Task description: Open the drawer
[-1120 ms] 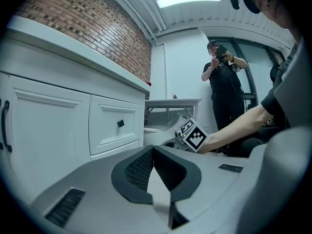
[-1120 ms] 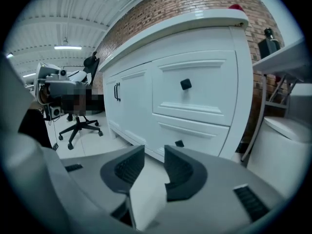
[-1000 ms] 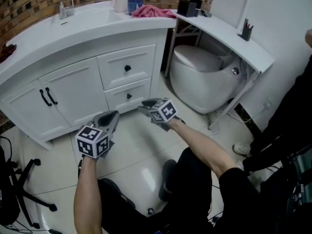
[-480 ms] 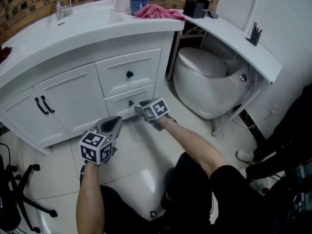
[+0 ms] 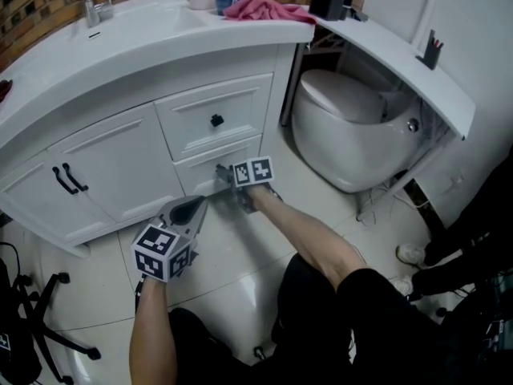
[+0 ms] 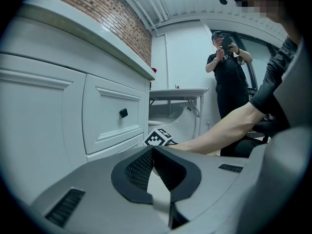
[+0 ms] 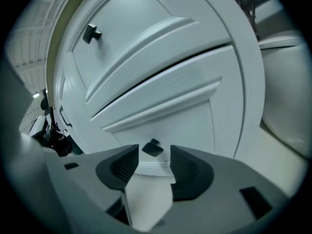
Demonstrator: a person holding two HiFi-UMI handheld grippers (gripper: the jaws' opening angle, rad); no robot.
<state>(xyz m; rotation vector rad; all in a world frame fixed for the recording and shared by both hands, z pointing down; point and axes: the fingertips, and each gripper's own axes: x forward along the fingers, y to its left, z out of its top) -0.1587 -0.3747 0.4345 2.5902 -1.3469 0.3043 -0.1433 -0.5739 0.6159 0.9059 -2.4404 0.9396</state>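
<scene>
A white vanity has two drawers at its right end. The upper drawer carries a black knob. My right gripper is up against the lower drawer. In the right gripper view its jaws, which have just been opening, stand open on either side of the lower drawer's black knob, and the pads do not press on it. The upper knob shows above. My left gripper hangs shut over the floor, left of the drawers, holding nothing.
A white toilet stands to the right of the vanity under a white shelf. Cabinet doors with black handles are to the left. A pink cloth lies on the counter. A chair base sits low left. A person stands behind.
My right gripper has moved forward and down to the lower drawer front and rolled level. My left gripper has shifted slightly toward the cabinet.
</scene>
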